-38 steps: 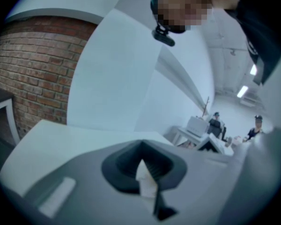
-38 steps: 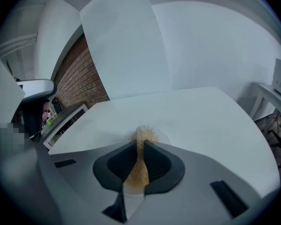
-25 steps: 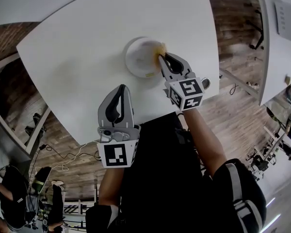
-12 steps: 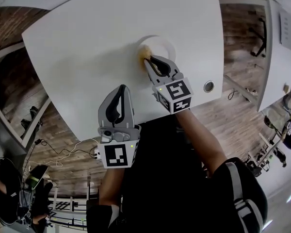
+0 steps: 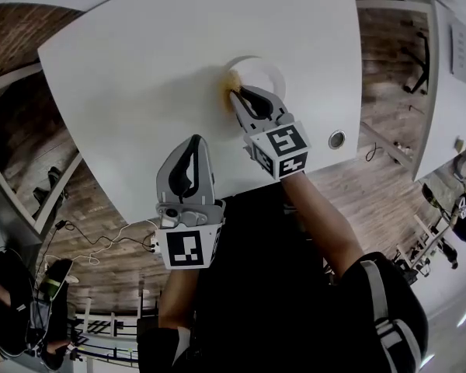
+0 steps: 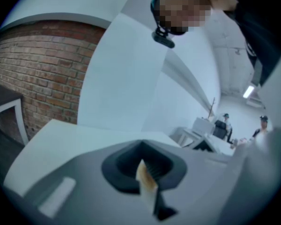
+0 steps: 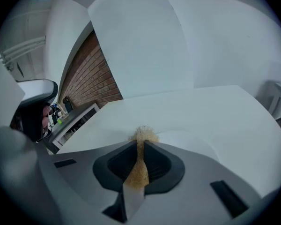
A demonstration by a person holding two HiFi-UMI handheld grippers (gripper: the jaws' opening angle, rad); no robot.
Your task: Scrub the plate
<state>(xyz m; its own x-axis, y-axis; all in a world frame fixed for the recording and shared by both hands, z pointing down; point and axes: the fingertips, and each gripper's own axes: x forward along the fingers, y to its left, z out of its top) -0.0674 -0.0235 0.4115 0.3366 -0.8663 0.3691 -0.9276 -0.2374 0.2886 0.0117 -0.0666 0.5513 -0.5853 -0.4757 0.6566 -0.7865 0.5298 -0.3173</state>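
A round white plate (image 5: 266, 71) lies on the white table (image 5: 140, 76); in the right gripper view the plate (image 7: 189, 140) is just beyond the jaws. My right gripper (image 5: 234, 94) is shut on a tan sponge (image 5: 231, 81) and presses it against the plate's left rim. That sponge (image 7: 143, 135) sticks out past the fingertips of the right gripper (image 7: 141, 145). My left gripper (image 5: 193, 141) hovers over the table's near edge, below and left of the plate, touching nothing. In its own view the left gripper (image 6: 143, 162) has its jaws together and points away from the plate.
A round cable hole (image 5: 337, 139) sits in the table near its right front corner. A second white table (image 5: 450, 61) stands to the right across wooden floor. Cables (image 5: 101, 247) lie on the floor at the left. The person's body is right behind the near edge.
The right gripper has carried the sponge from the plate's right side across to its left rim. The left gripper has stayed where it was.
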